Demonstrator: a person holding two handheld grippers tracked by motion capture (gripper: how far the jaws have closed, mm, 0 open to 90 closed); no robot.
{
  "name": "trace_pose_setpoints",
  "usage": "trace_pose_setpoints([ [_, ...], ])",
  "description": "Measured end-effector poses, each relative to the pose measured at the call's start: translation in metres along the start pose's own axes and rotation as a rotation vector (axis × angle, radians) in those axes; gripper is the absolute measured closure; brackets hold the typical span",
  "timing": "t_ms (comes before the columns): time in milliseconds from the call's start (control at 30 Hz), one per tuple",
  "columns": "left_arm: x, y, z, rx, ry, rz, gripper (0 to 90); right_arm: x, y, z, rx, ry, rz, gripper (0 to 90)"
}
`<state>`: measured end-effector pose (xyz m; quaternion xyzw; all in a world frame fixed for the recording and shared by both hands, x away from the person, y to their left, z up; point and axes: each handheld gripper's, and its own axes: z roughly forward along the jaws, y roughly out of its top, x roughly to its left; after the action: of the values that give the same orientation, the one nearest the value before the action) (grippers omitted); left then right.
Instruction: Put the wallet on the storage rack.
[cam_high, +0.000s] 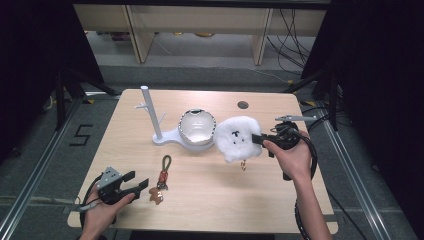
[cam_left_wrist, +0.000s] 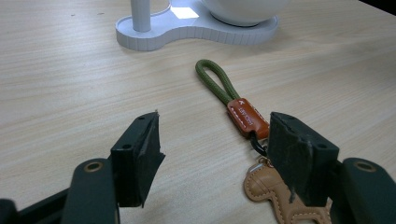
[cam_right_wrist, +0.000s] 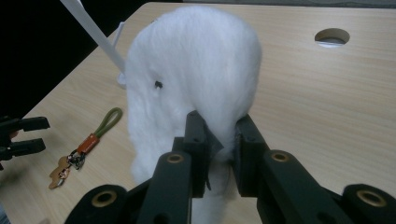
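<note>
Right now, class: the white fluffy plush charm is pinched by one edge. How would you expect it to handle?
The white fluffy plush charm probably squashes easily: the right gripper has its pile bunched between nearly closed jaws. It seems light, staying up from an edge pinch. Its small metal clasp dangles below, so it may swing.

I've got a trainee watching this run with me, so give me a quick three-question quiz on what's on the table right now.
1. True or false: the right gripper is shut on the white fluffy toy.
2. What lies on the table just in front of the left gripper?
A. a spoon
B. a keychain
C. a pen
3. Fill in: the bowl sits on the base of the white ____.

Key
1. True
2. B, the keychain with a green loop and a tan leather charm
3. stand
</note>
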<state>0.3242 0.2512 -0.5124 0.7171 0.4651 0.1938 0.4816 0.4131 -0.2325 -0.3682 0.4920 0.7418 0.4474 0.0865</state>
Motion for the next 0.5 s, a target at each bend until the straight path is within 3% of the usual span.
trace_pose_setpoints([
  [33, 0.0, 0.0, 0.0, -0.002, -0.002, -0.002, 34.0, 0.002, 0.0, 0.0, 0.004, 0.002, 0.026, 79.2],
  [67, 0.0, 0.0, 0.0, -0.003, 0.001, 0.001, 34.0, 0.0, 0.002, 0.0, -0.007, -0.01, -0.015, 79.2],
  [100, -0.001, 0.0, 0.0, -0.004, 0.001, 0.003, 34.0, 0.001, 0.002, 0.001, -0.011, 0.002, 0.001, 79.2],
  [333, -0.001, -0.001, 0.001, -0.013, 0.001, 0.003, 33.9, 0.003, 0.008, 0.003, -0.037, -0.009, -0.013, 79.2],
  [367, -0.001, -0.001, 0.001, -0.013, 0.002, 0.004, 33.8, 0.005, 0.008, 0.004, -0.038, 0.0, 0.014, 79.2],
  [400, -0.001, -0.001, 0.001, -0.015, 0.002, 0.003, 33.8, 0.004, 0.009, 0.004, -0.041, -0.013, -0.019, 79.2],
  [467, 0.0, 0.0, 0.001, -0.018, 0.006, 0.003, 33.7, 0.004, 0.011, 0.005, -0.049, -0.01, -0.017, 79.2],
  [500, -0.001, 0.0, -0.001, -0.01, 0.016, 0.005, 33.7, 0.007, 0.011, 0.006, -0.05, 0.0, 0.017, 79.2],
])
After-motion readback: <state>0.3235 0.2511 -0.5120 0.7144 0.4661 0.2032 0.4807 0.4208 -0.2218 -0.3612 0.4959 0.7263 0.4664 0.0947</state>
